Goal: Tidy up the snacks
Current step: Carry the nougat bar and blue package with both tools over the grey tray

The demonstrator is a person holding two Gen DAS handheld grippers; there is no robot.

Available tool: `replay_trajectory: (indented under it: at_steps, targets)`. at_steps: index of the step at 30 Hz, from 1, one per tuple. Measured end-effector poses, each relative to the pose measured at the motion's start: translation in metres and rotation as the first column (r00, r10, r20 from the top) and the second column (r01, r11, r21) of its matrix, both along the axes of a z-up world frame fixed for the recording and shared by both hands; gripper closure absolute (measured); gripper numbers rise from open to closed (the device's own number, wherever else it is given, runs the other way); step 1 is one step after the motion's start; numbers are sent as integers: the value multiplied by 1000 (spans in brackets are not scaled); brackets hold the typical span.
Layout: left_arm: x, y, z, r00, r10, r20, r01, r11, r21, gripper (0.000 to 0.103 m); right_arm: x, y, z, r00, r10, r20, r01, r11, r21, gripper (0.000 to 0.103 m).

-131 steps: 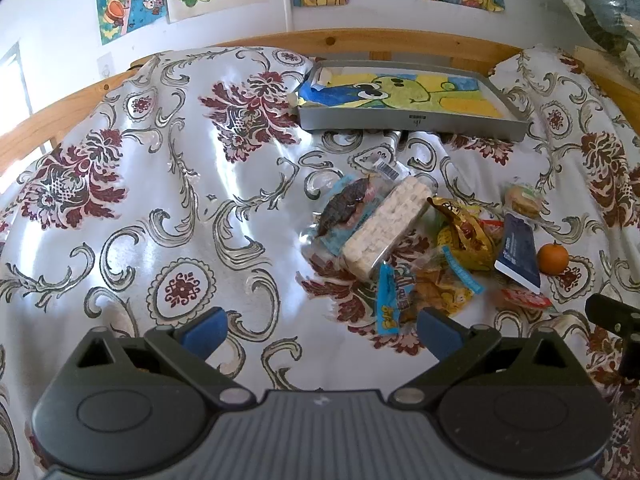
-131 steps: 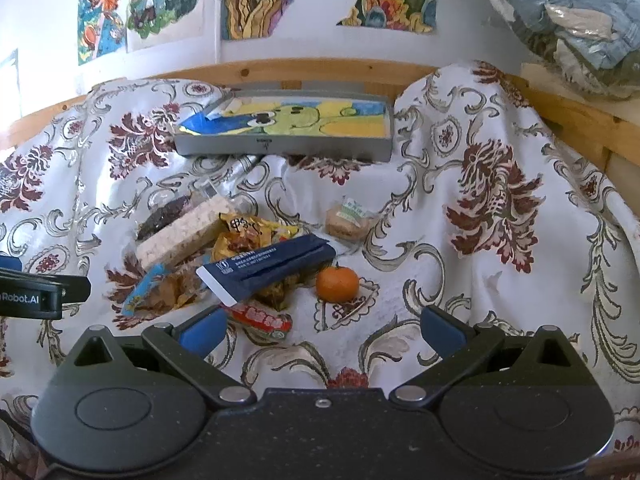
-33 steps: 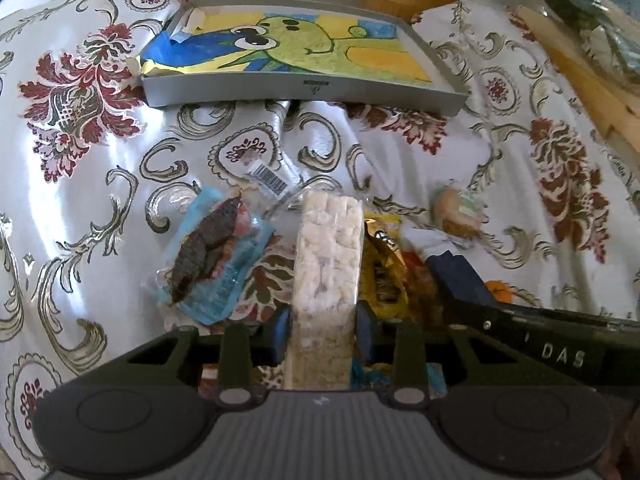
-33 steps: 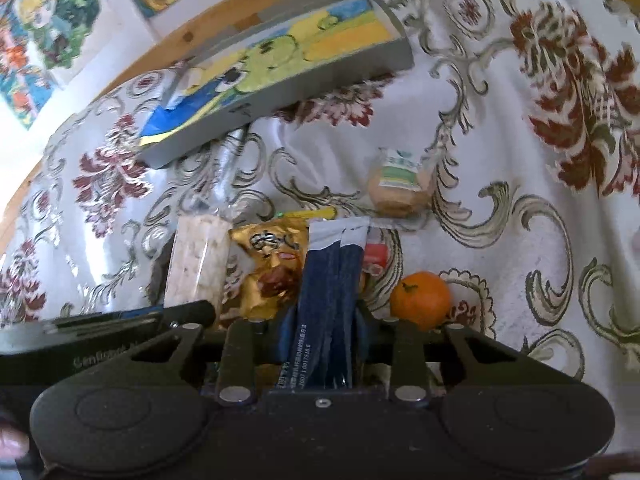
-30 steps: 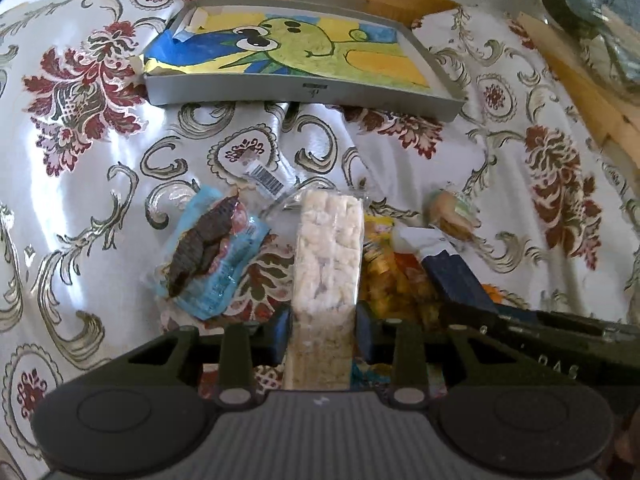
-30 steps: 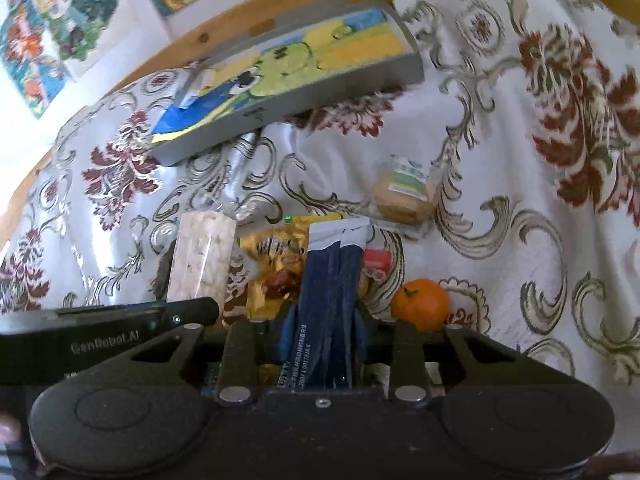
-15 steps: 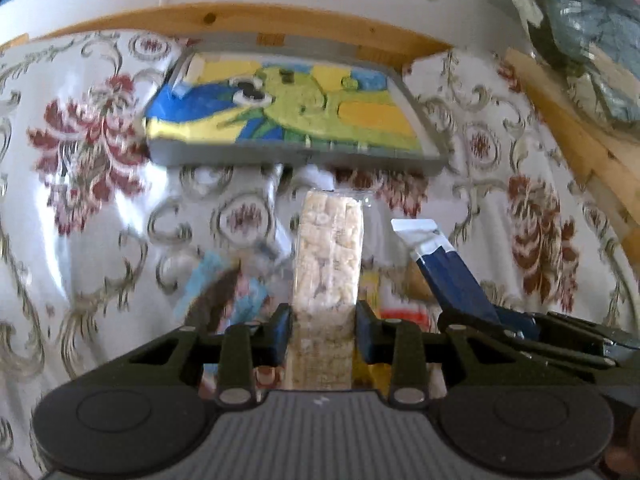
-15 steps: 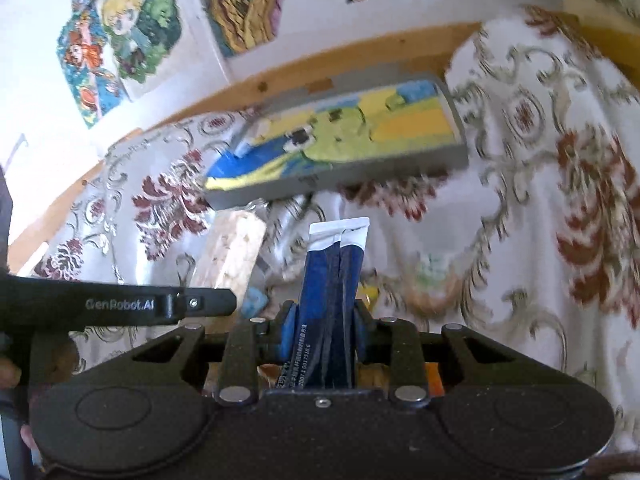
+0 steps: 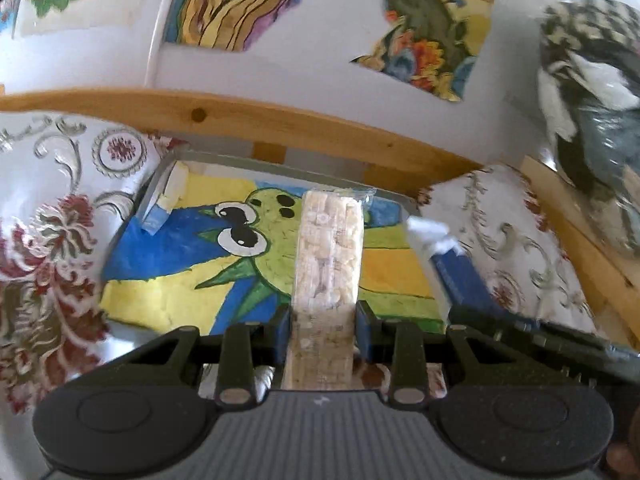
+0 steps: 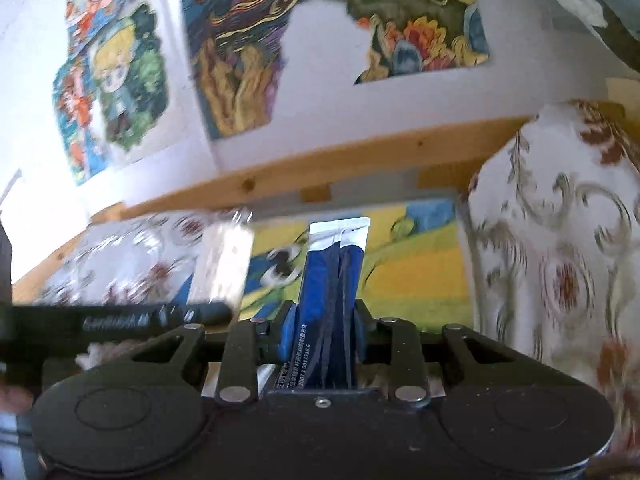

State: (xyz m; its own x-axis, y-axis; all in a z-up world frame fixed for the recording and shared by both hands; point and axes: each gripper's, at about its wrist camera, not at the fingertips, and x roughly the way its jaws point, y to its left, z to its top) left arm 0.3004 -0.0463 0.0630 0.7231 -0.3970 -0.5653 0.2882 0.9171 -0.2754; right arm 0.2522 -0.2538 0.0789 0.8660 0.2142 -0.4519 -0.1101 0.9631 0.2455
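I have both hands loaded. My left gripper (image 9: 322, 326) is clamped on the near end of the rice-cracker bar (image 9: 328, 264), so most of the pack sticks out ahead where I can see where it will land. Its long axis runs straight away from me, far end over the tray (image 9: 168, 168) with the frog painting on its floor, at the far side of the bed under the wooden rail. My right gripper (image 10: 322, 326) pinches the dark blue sachet (image 10: 334, 276) the same way, by its near end, white sealed end pointing far and slightly up, over the right half of the tray. I judge both snacks are held lengthwise so they can be laid side by side in the tray. Neither touches it yet, as far as I can tell; the right view is blurred.
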Motion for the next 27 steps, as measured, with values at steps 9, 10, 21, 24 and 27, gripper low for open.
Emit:
replay_trajectory:
  at_steps: [9,10,21,24,27]
  targets:
    - [53,-7,-35,999,38,-33,-39,998,-38,67,83,-7,-31,999,-48,-20,48,998,-37,72]
    - [57,-8,-37,999,42,-34,-43,998,-38,67,88,-7,-34,999,-48,-22,47,998,-41,72]
    - [82,-15,-53,997,73,-41,-74,997,-21,67,128,-5,-62,993,-54,-102,47,996,-72,70]
    - [81,-18,-52,997,71,-34,-71,997,-6,67,130,-5,-67,991,-64,-121,54,995,-84,67]
    - [79,-19,-52,997,71,-44,-71,997,-1,66,129,-5,-69,988,-82,-133,70,993,-93,62]
